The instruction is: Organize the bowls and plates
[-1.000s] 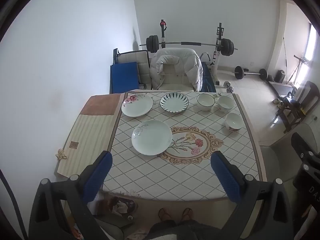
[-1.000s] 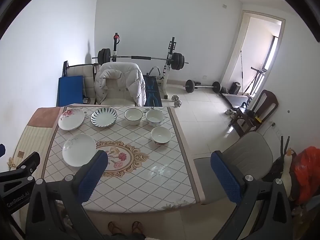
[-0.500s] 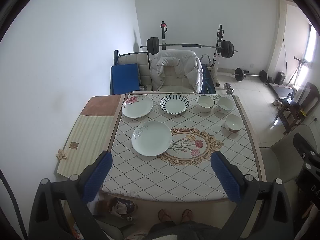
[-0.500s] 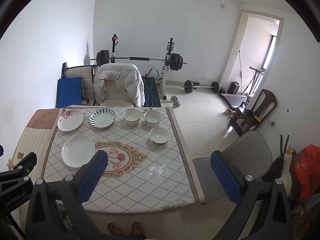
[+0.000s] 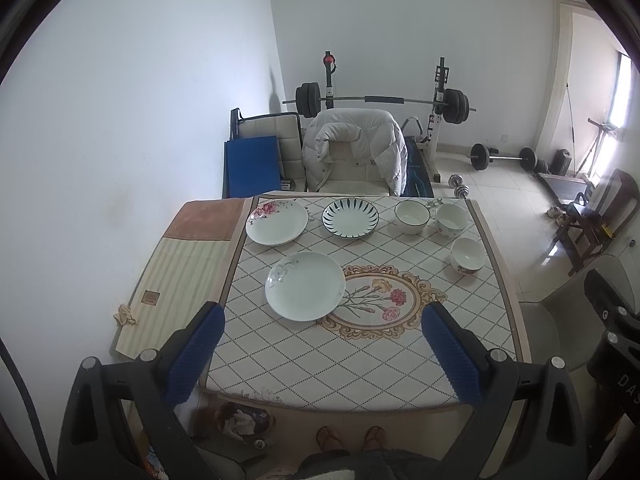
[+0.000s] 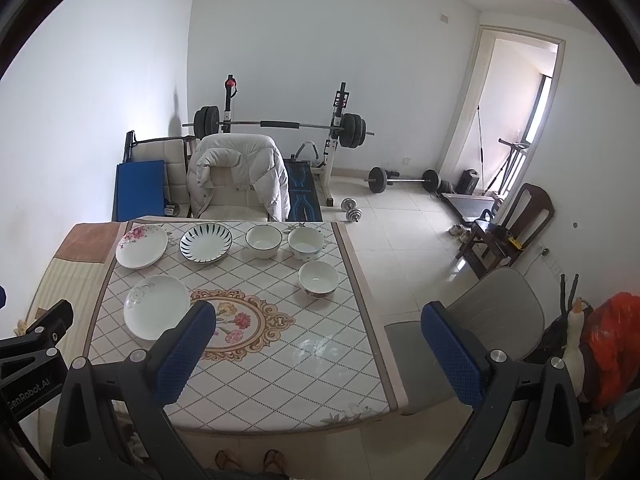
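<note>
left blue-padded gripper released, right blue-padded gripper released, both high over near edge | white floral ceramic plate nearest | round white ceramic bowls grouped at far-right corner, presumably for stacking

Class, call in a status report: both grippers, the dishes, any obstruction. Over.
Left gripper open, empty. Right gripper open, empty. Three plates, three bowls separate on table, untouched. Nothing in the way.

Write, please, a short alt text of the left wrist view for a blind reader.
An open left claw hovers above a table with three plates on the left and three bowls on the right. Behind the table stand a chair with a white jacket and a barbell rack.
</note>
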A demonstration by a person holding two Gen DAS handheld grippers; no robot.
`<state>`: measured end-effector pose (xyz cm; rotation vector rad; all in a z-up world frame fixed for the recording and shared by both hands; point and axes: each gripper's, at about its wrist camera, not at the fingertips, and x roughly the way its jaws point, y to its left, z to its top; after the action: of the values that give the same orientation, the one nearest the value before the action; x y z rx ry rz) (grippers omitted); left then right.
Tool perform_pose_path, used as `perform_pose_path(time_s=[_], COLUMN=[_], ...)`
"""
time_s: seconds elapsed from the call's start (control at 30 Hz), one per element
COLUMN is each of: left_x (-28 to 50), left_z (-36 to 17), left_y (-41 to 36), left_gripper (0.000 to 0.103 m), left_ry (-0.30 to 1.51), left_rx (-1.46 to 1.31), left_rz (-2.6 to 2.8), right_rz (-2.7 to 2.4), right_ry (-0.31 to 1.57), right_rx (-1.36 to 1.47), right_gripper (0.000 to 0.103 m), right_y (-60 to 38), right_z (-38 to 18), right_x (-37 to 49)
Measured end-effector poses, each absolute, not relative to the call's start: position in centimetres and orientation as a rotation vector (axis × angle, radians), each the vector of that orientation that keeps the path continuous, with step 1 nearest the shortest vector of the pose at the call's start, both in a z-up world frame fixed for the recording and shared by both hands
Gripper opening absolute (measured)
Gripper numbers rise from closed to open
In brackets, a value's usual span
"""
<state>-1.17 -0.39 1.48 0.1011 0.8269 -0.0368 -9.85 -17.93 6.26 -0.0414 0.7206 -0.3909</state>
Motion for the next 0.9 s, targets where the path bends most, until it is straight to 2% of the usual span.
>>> perform_pose_path(time_s=[0.9], left_x=[-0.71], left_z=[1.94], left_y=[-0.15], left_gripper=[0.101], left_ry=[0.800], left_rx=[0.099], left_rz=[-0.040], right_rz=[-0.383], right_ry=[0.705], right_rx=[-0.049], right_gripper=[0.103], right_y=[-17.13], right_z=[6.54], right_x=[-9.74])
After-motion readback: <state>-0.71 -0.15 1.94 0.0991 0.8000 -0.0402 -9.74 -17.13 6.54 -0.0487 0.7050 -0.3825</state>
